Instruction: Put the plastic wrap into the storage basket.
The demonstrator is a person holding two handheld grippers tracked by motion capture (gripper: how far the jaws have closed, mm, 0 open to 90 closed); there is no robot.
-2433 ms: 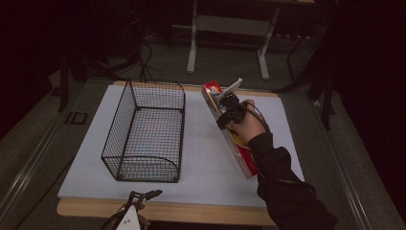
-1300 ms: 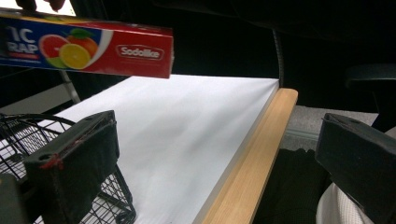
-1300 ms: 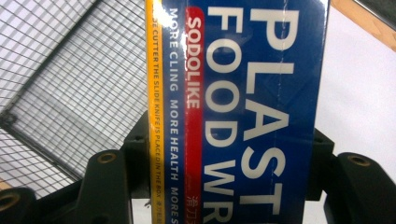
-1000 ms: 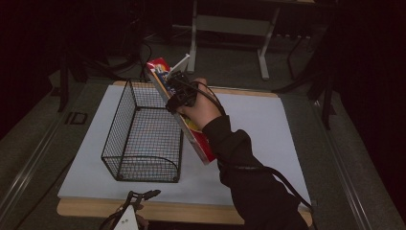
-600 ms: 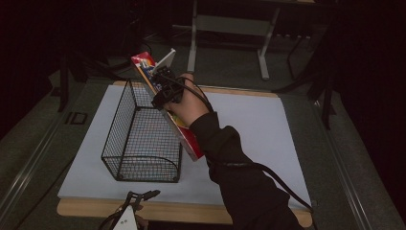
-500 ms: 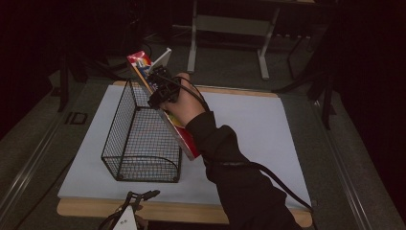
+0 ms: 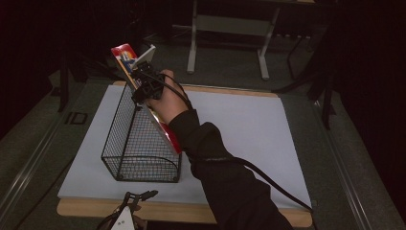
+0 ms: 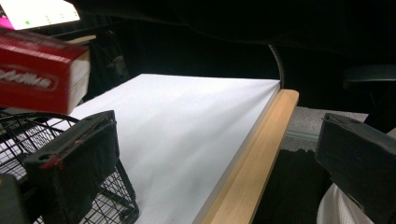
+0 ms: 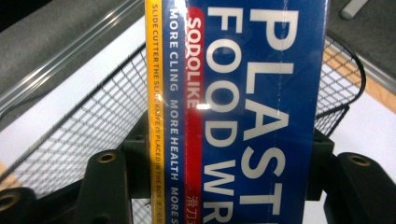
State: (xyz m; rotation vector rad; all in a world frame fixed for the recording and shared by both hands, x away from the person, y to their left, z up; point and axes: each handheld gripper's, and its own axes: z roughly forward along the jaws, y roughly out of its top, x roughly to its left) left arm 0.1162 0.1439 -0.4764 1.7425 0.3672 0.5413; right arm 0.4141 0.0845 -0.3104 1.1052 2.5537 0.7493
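Note:
A long box of plastic food wrap (image 7: pixel 160 122), red with a blue face (image 9: pixel 252 116), hangs tilted over the right rim of the black wire basket (image 7: pixel 136 143). Its far end points up and away. My right gripper (image 7: pixel 143 86) is shut on the box near that upper end, with a jaw on either side (image 9: pixel 233 186). The basket's mesh (image 9: pixel 88 135) lies just below it. My left gripper (image 7: pixel 136 196) rests at the table's near edge, open (image 8: pixel 215 163) with nothing between its jaws. The box's red end (image 8: pixel 37 77) shows above the basket rim (image 8: pixel 28 126).
The basket stands on the left half of a white mat (image 7: pixel 249 129) laid on a wooden table (image 7: pixel 191 211). The table's wooden edge (image 8: pixel 252 172) runs beside the mat. Metal table legs (image 7: pixel 230 28) stand on the dark floor beyond.
My right hand has carried the box leftward, from above the mat's middle to over the basket's right rim. The left gripper has stayed put.

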